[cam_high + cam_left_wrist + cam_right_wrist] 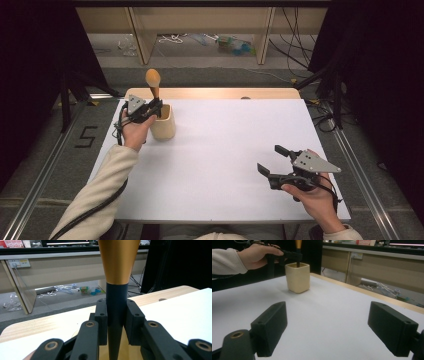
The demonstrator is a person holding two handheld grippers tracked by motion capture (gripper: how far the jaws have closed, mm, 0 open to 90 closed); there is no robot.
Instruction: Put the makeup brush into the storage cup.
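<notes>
One spoon (pixel 153 82) clamped in left tongs (pixel 151 107) above one cup (pixel 163 123).

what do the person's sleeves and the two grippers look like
Both sleeves are cream, ribbed at the cuff. The left gripper and right gripper are black, with blocky flat pads, brass-ringed pivots, a grey three-cornered plate with dark dots on top, and a black cable trailing back.

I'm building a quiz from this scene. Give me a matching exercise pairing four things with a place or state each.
Things:
1. left gripper
2. right gripper
3. cream square-sided cup
4. wooden spoon with a dark handle

States:
a. open above the white table
b. upright, its lower end in the cup
c. shut on the dark handle
d. standing at the table's far left

Pairs: 1-c, 2-a, 3-d, 4-b
</notes>
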